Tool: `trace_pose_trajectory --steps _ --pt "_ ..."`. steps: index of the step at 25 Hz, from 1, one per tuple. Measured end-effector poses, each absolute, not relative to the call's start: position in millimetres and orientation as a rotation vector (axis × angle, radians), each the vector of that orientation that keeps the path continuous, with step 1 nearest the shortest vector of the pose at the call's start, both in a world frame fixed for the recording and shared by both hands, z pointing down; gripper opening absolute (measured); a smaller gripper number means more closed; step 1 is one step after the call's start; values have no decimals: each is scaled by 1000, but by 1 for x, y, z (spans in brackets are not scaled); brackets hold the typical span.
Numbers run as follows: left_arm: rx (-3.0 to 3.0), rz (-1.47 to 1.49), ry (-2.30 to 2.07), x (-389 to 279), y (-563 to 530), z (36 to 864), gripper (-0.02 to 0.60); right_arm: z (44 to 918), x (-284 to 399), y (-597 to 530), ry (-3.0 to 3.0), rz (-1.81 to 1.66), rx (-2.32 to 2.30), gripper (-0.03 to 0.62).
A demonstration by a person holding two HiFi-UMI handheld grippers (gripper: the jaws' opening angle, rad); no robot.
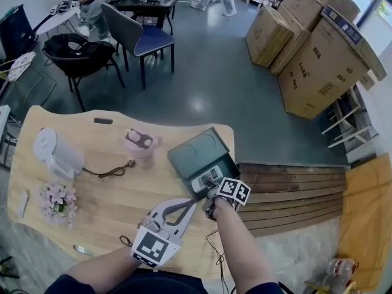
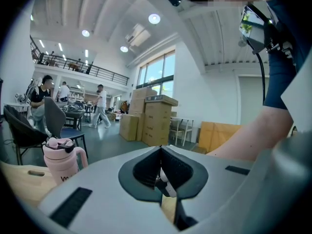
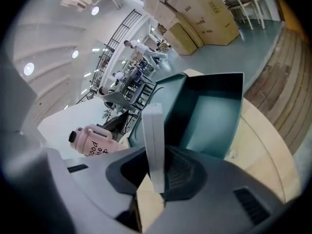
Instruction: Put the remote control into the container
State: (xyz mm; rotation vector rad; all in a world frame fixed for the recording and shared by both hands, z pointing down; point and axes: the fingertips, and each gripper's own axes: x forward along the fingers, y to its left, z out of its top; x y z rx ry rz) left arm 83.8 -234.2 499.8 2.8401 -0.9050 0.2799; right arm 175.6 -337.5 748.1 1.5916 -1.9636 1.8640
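The white remote control [image 1: 205,178] [image 3: 152,140] is clamped edge-on in my right gripper [image 1: 210,188] [image 3: 157,168]. Its far end reaches over the near wall of the dark teal container [image 1: 184,155] [image 3: 214,113], which stands open on the wooden table with its lid folded back. My left gripper [image 1: 194,200] [image 2: 161,152] hovers just left of the right one, close to the table's front edge. Its jaws meet at the tips with nothing held.
A pink lidded cup [image 1: 139,144] [image 2: 61,160] [image 3: 95,143] stands left of the container. Further left are a white jug [image 1: 55,155], pink flowers [image 1: 58,201] and a black cord [image 1: 113,171]. Chairs [image 1: 141,38] and cardboard boxes [image 1: 318,60] stand on the floor beyond.
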Motion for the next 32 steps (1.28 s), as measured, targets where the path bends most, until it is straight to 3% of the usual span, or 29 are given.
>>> trace_pose_trajectory --steps 14,32 --pt "2795 283 -942 71 -254 512 12 789 170 -347 -1655 2061 1494 87" --pt "2782 274 -982 69 -270 503 12 807 167 -340 -1372 2076 1412 87"
